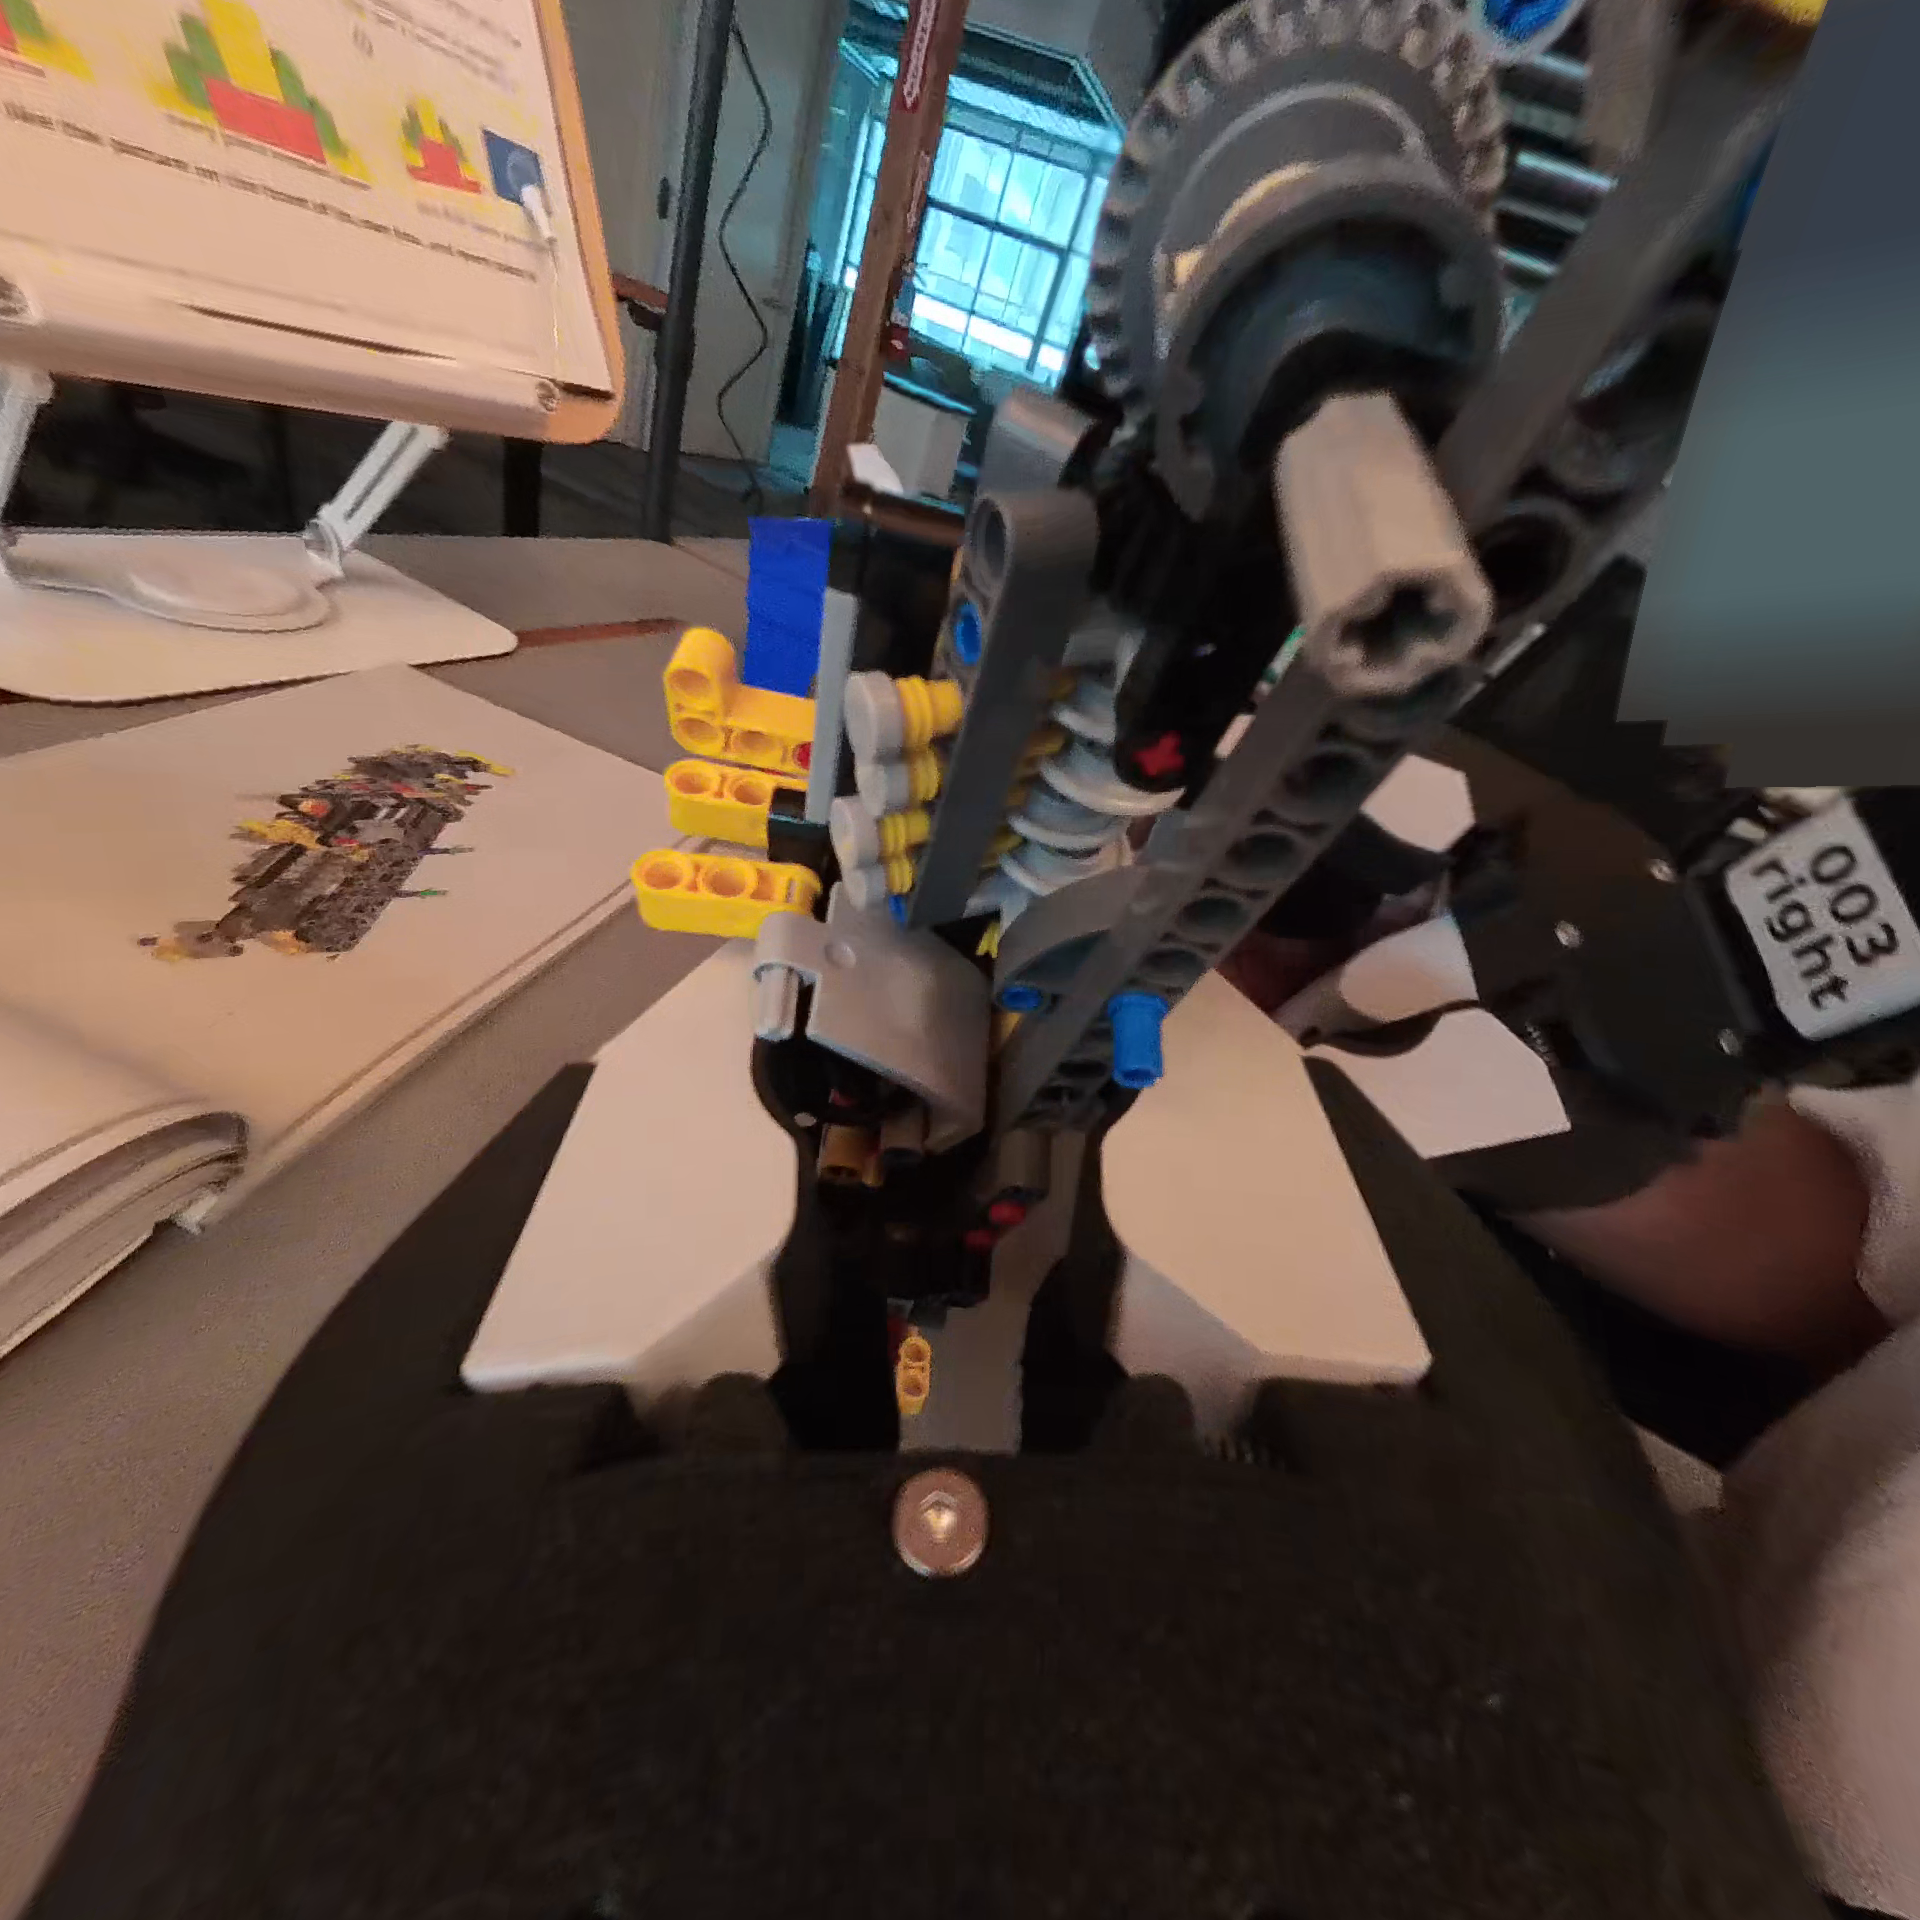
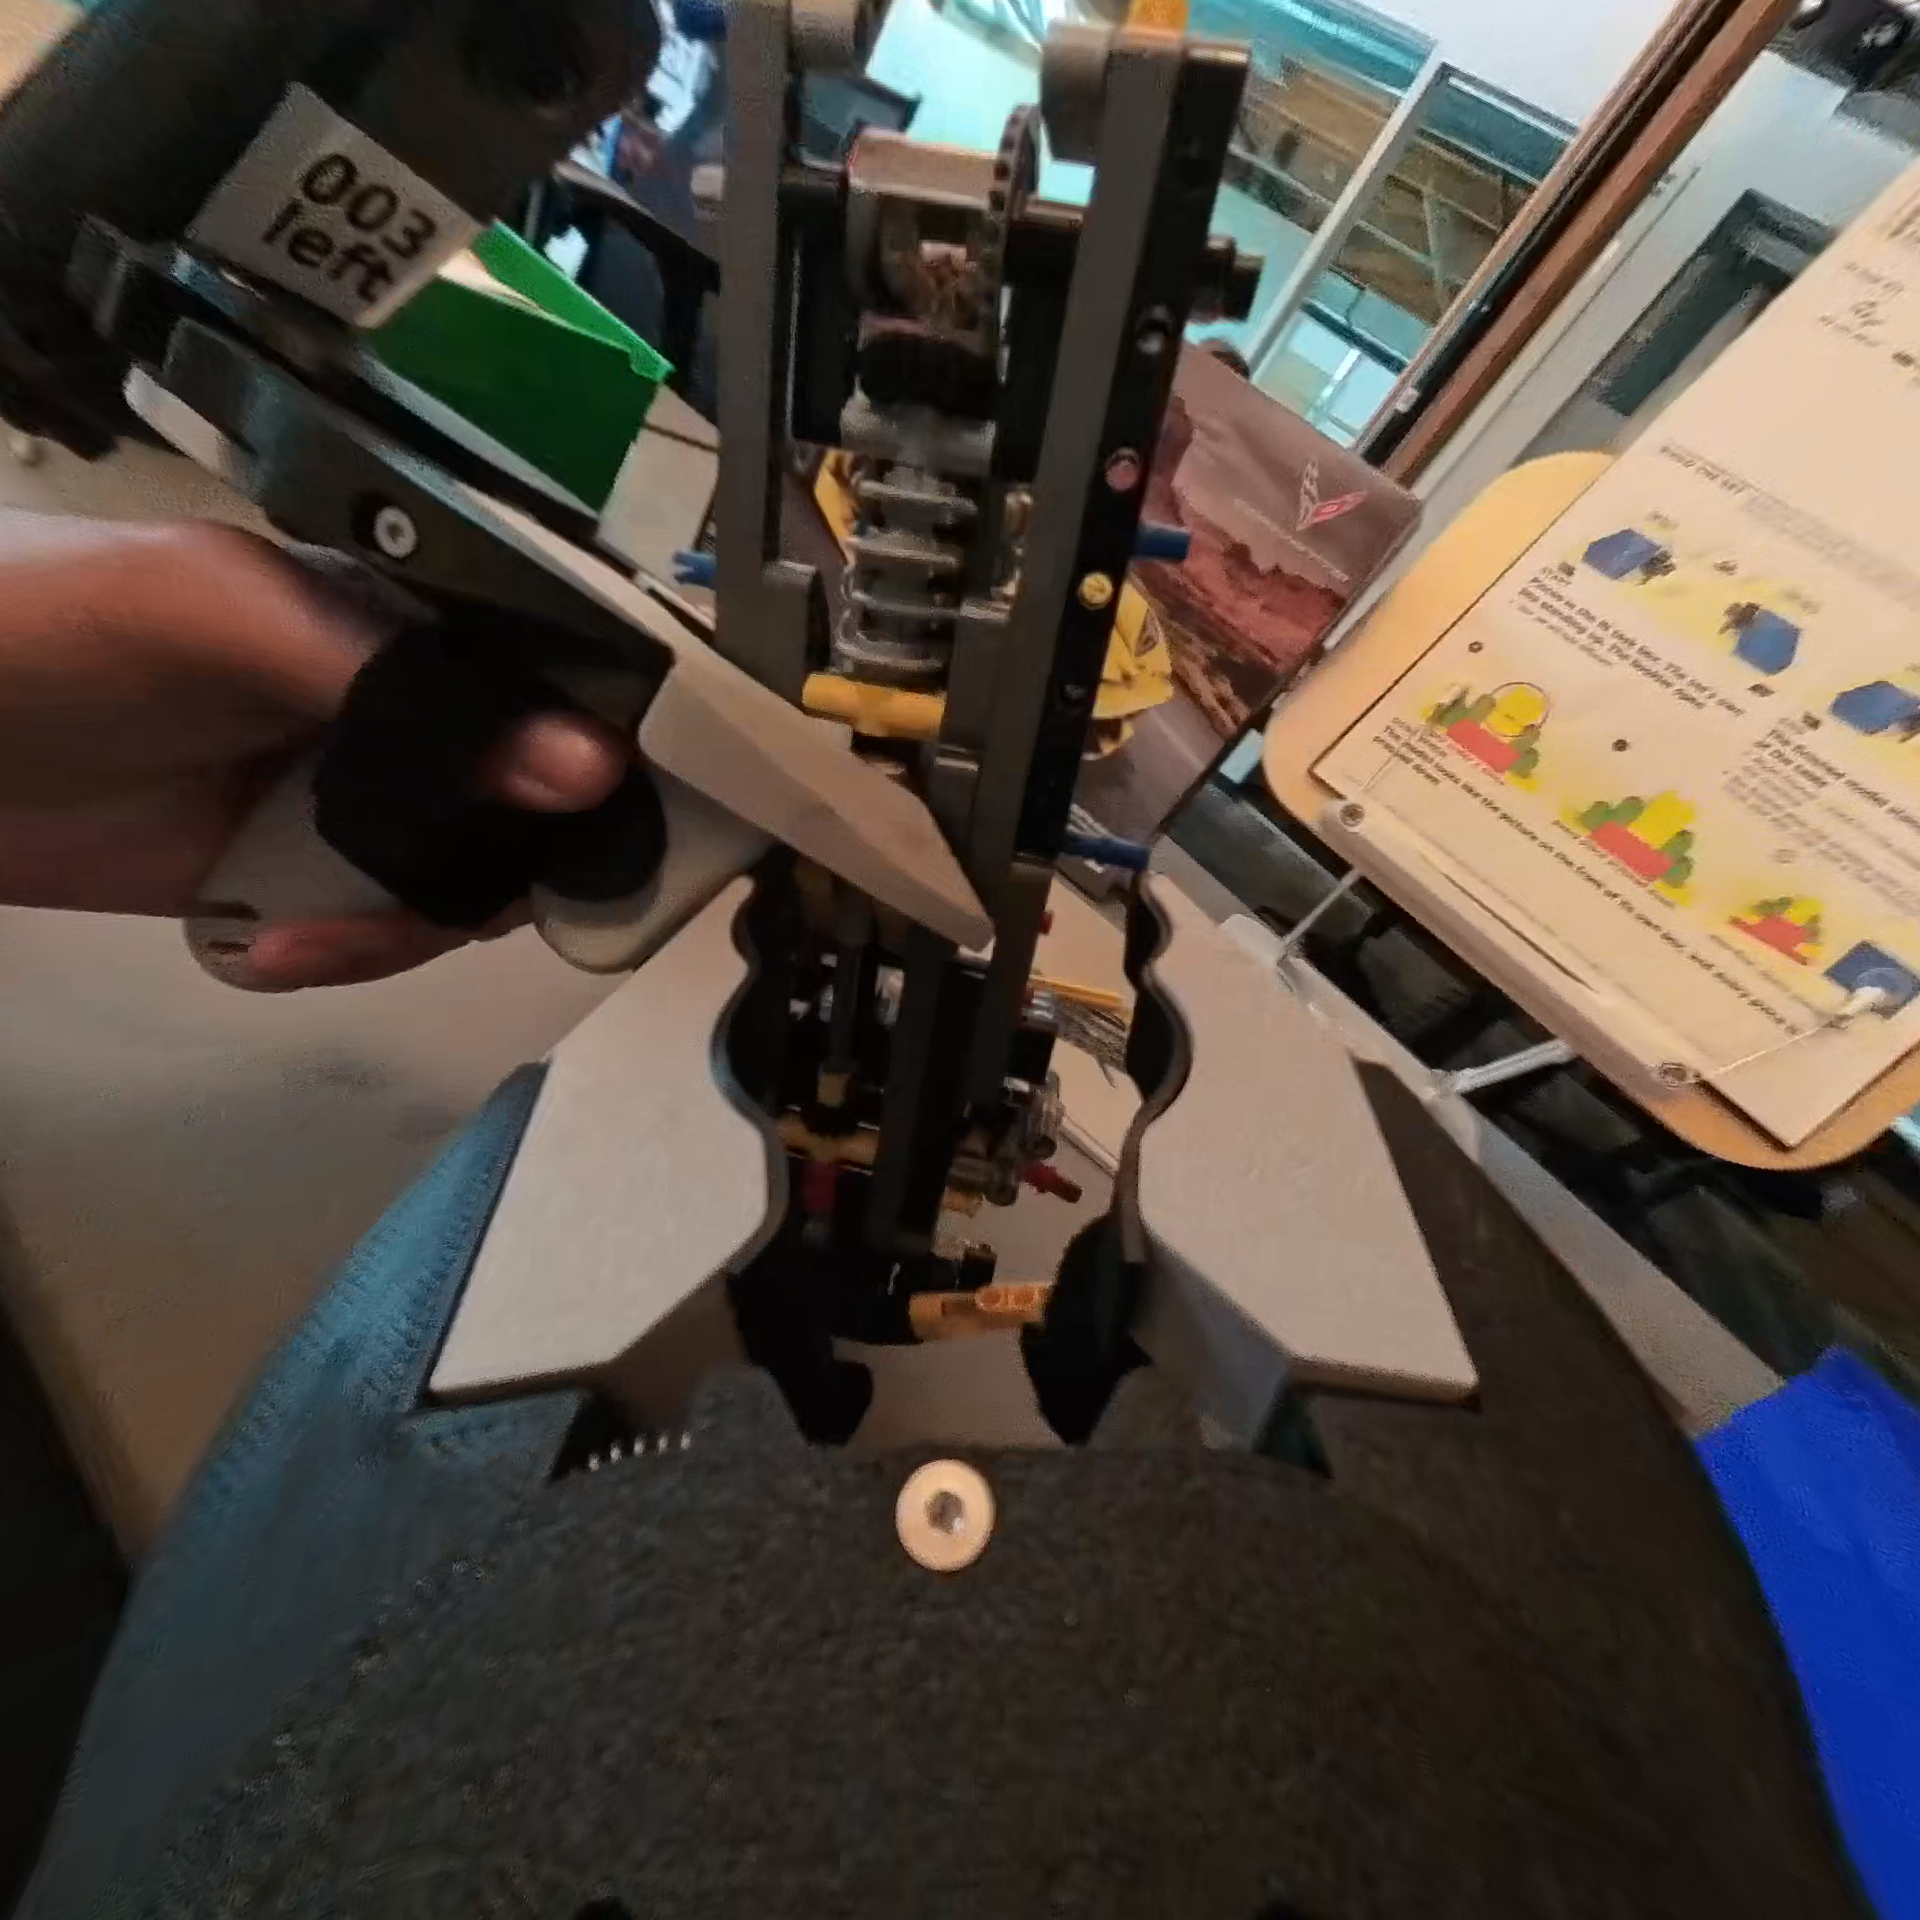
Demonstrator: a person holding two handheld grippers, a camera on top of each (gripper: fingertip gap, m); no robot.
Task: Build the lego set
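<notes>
A Lego Technic model of grey beams, a large gear, a grey spring, yellow connectors and blue pins is held upright above the table. My left gripper is shut on its lower end, and the model rises between the white fingers. In the right wrist view the model stands between the jaws of my right gripper, which is shut on its base. A left gripper finger reaches in from the left and touches the model. The right gripper's black body shows behind the model.
An open instruction booklet lies on the grey table at left. An instruction board on a stand is behind it and also shows in the right wrist view. A green bin, a printed box and a blue object are nearby. Both grippers' tips are close together, under 4 cm apart.
</notes>
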